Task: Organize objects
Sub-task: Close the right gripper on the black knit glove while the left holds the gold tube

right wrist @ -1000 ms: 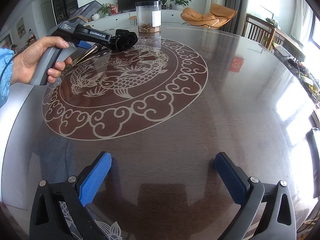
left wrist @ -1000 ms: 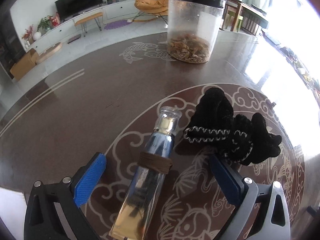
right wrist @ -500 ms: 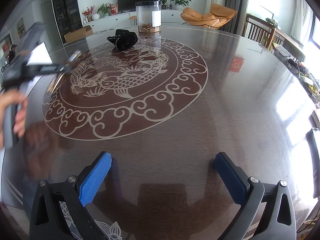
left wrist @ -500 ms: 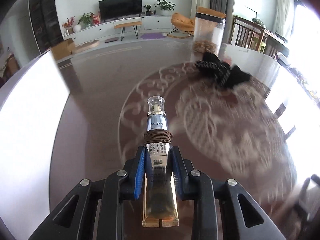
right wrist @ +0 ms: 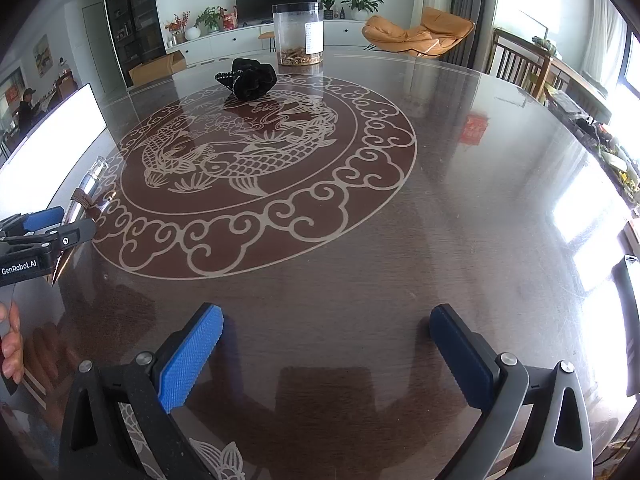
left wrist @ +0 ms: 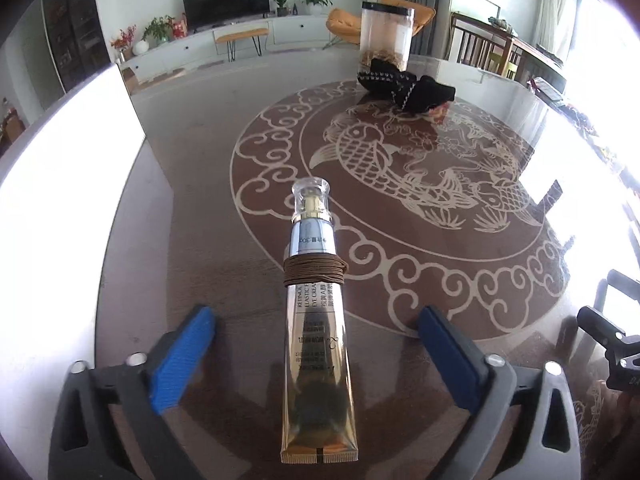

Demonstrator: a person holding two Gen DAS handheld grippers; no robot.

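Note:
A gold cream tube with a clear cap and brown cord wound round it lies on the dark round table, near its left rim. My left gripper straddles the tube; its jaws are opening and the blue pads stand well clear of it. The right wrist view shows this gripper and the tube at the far left. My right gripper hangs open over bare table with nothing between its fingers. A black knitted glove bundle lies at the far side.
A clear jar with a black lid and dried bits stands behind the gloves. A fish inlay fills the table's middle. A person's hand holds the left gripper. Chairs stand past the right rim.
The left gripper shut on the tube beside the gloves, carried it toward the table's near-left rim, and now stands open with the tube lying between its jaws. The right gripper has not moved.

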